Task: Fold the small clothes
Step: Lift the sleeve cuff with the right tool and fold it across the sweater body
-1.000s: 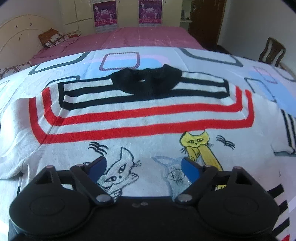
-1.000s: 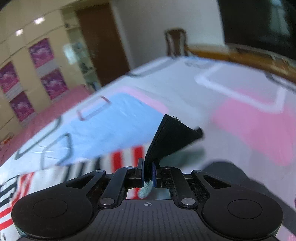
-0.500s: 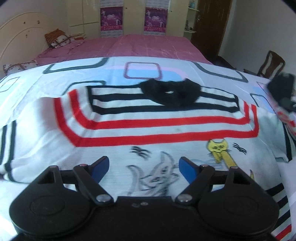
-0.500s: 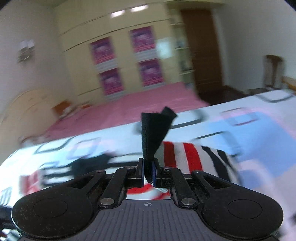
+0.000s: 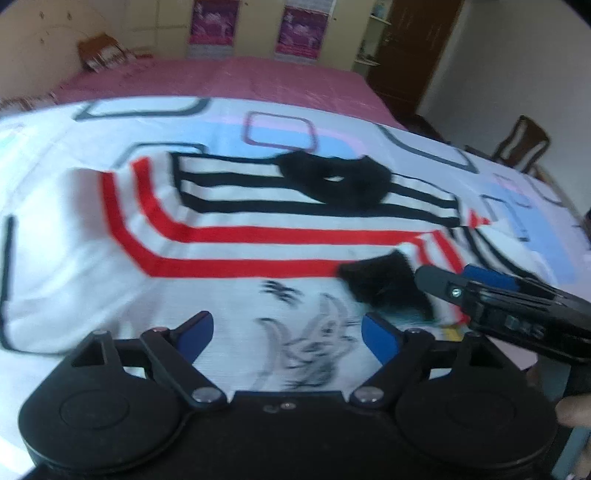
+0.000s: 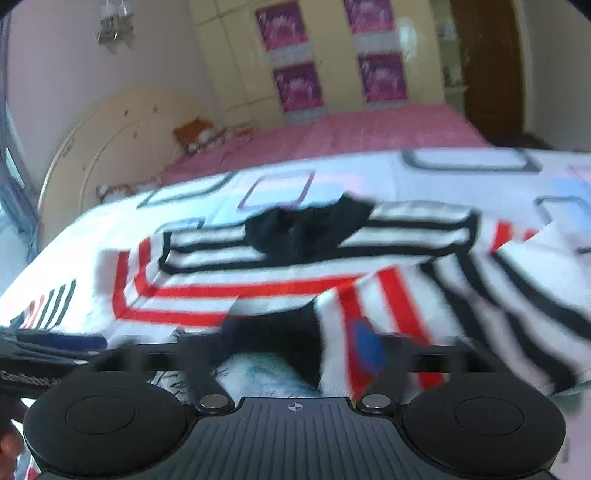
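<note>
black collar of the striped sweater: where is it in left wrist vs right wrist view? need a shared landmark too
Left wrist: black collar sits upper centre, slightly right, on the sweater's far edge.
Right wrist: black collar sits at centre, just above the middle, blurred.
Shared landmark: the two purple posters on the cream wardrobe beyond the bed.

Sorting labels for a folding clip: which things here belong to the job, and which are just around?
Job: striped sweater; its folded-over sleeve; left tool; right tool.
Around: patterned bedsheet; wooden chair; posters; door.
</note>
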A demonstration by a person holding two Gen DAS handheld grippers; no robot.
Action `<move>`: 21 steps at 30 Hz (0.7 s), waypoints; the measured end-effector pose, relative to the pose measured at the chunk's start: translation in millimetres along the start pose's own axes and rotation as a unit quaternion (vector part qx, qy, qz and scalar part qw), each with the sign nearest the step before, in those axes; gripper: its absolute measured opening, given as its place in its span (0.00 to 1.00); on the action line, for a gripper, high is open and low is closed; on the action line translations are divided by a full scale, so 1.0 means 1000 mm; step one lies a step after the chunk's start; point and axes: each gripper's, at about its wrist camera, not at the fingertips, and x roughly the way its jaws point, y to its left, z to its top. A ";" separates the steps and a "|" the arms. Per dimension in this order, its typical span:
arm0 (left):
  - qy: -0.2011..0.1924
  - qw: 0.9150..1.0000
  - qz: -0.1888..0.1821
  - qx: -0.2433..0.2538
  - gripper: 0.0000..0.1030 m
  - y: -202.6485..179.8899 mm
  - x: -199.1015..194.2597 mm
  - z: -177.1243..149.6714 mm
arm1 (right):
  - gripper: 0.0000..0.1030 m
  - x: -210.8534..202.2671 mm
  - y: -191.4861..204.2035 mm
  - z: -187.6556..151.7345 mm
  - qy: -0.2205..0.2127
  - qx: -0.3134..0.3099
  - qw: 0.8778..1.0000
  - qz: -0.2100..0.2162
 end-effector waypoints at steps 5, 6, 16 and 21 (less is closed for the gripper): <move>0.028 0.998 -0.051 -0.022 0.86 -0.021 0.023 0.003 | 0.77 -0.038 -0.024 0.003 -0.025 -0.002 0.998 -0.052; 0.032 0.998 -0.059 -0.022 0.85 -0.027 0.029 0.003 | 0.77 -0.047 -0.032 0.000 -0.030 -0.005 0.997 -0.070; 0.020 0.997 -0.062 -0.030 0.15 -0.049 0.057 0.002 | 0.77 -0.077 -0.105 -0.039 -0.003 0.037 0.985 -0.170; -0.017 0.996 -0.079 -0.031 0.07 -0.050 0.043 0.010 | 0.48 -0.054 -0.116 -0.044 0.025 0.056 0.986 -0.155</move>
